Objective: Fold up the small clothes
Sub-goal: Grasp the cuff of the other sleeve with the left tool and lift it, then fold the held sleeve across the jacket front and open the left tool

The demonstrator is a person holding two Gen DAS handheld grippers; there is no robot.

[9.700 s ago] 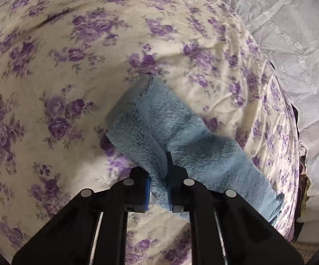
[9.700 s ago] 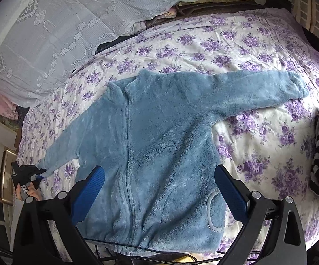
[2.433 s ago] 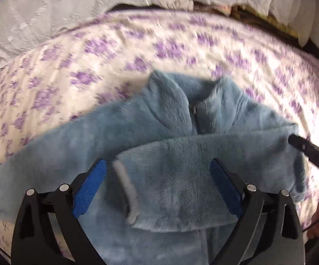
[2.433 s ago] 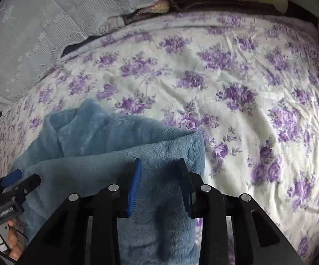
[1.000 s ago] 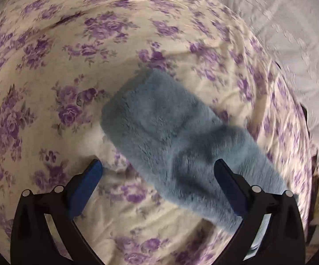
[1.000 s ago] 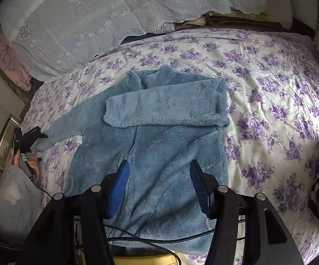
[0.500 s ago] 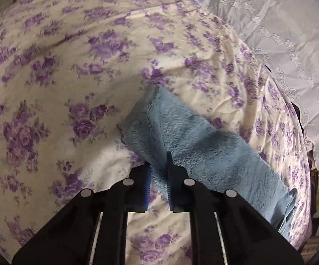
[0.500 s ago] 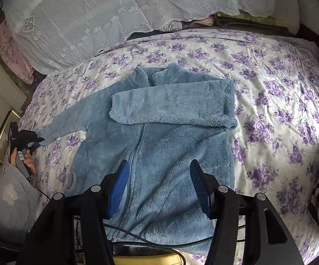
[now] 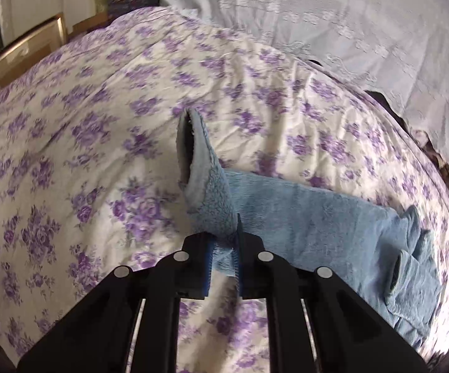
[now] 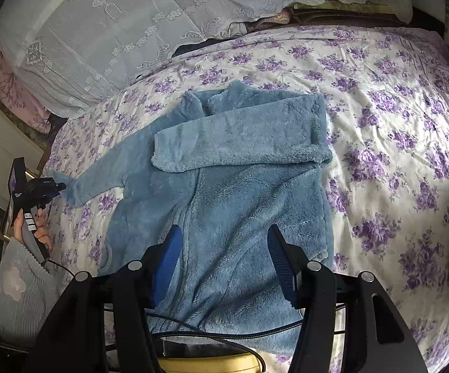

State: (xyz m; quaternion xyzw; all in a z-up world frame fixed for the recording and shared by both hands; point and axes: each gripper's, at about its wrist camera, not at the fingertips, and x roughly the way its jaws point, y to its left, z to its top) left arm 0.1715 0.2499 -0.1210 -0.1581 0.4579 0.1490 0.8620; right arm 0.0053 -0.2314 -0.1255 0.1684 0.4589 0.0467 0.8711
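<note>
Left wrist, left tool (image 9: 223, 250) pinching sleeve (image 9: 212, 199)

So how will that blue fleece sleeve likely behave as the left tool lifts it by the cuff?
Probably floppy: the sleeve trails limp on the bedspread behind the left tool, which is shut on its cuff. Likely light, since a small pinch raises the cuff end. The plush pile should grip rather than slip, and the folded sleeve lies where placed.

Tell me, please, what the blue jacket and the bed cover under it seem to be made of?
Blue jacket: looks like thick fleece or plush, matte, with a fuzzy pile; the cuff lining looks smoother and greyer. Bed cover: probably thin woven cotton, matte, with fine creases and a printed purple flower pattern.
</note>
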